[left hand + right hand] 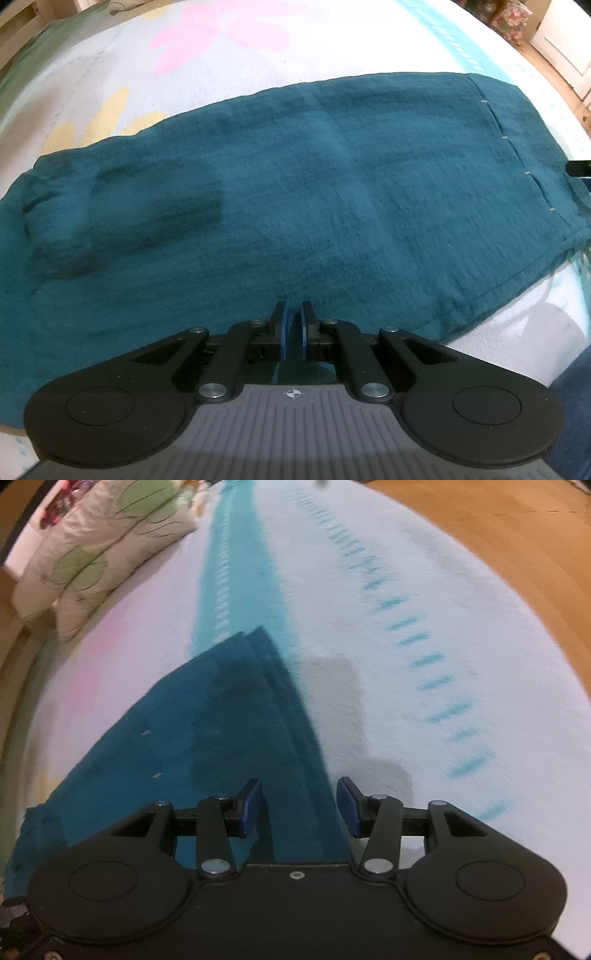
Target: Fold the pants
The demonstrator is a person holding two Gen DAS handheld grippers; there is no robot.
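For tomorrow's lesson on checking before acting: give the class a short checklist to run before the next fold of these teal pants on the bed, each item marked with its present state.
1. Pants lie flat and lengthwise on the blanket: ok.
2. Right gripper open: ok.
3. Stacked hem edge between its fingers, pads not pressing: ok.
4. Left gripper nearly shut over the near edge; cloth pinched: cannot tell.
5. Blanket beyond the pants free for folding: ok.
6. Waistband end smooth: not ok, bunched.

A white flowered bedspread (110,81) covers the bed, with wooden floor (498,535) and leaf-print pillows (92,550) beside.
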